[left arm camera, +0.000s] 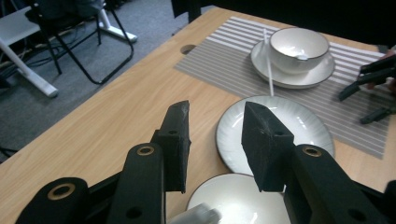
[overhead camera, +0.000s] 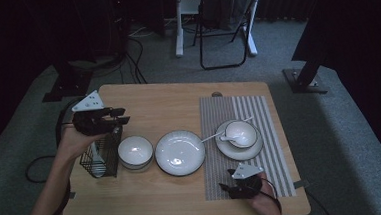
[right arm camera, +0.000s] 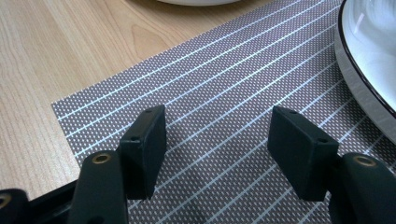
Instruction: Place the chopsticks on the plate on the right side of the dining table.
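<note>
Table (overhead camera: 143,103): wooden, striped mat (overhead camera: 259,113) at right.
Left gripper (overhead camera: 121,116): jaws apart, nothing between, above wire basket (overhead camera: 101,160).
Right gripper (overhead camera: 224,187): jaws wide, nothing between, over mat's near edge.
Dishes: 2 bowls, 2 plates.

Room dim, corners near black in the high view. Overhead light glares off the plate (overhead camera: 179,152). Gripper views brighter, sharp; near jaws perhaps slightly soft.
</note>
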